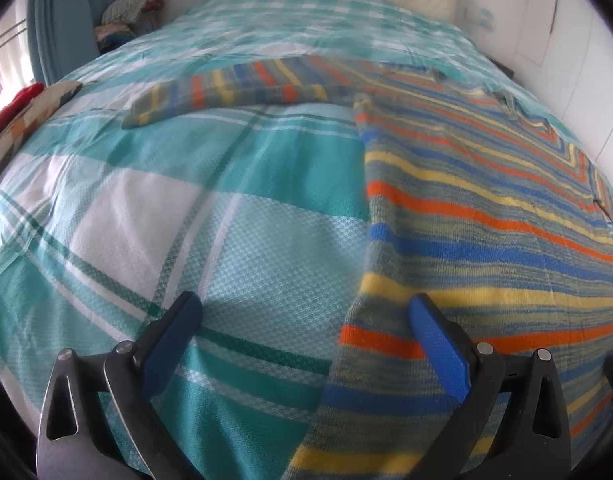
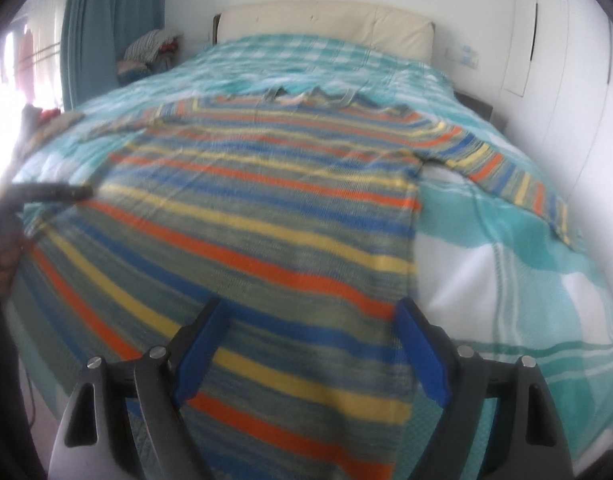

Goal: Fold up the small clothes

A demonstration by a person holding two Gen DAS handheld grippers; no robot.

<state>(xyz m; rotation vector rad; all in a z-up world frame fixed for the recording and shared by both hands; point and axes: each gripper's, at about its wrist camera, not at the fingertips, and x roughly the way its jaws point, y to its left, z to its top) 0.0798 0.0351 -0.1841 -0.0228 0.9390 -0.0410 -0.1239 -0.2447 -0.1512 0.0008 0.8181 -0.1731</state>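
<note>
A striped knit sweater (image 2: 258, 216) in blue, orange, yellow and grey-green lies flat on the bed, neck toward the headboard, both sleeves spread out. In the left wrist view it (image 1: 486, 216) fills the right half, with its left sleeve (image 1: 226, 92) stretched out to the left. My left gripper (image 1: 306, 312) is open, low over the sweater's lower left edge, its right finger over the knit and its left finger over the bedspread. My right gripper (image 2: 310, 316) is open above the sweater's lower right hem. The left gripper also shows in the right wrist view (image 2: 54, 192).
The bed carries a teal and white checked bedspread (image 1: 146, 208). A cream headboard (image 2: 326, 28) stands at the far end. A pile of clothes (image 2: 154, 52) sits at the far left, by a blue curtain (image 2: 110, 20). White wardrobe doors (image 2: 566, 60) line the right side.
</note>
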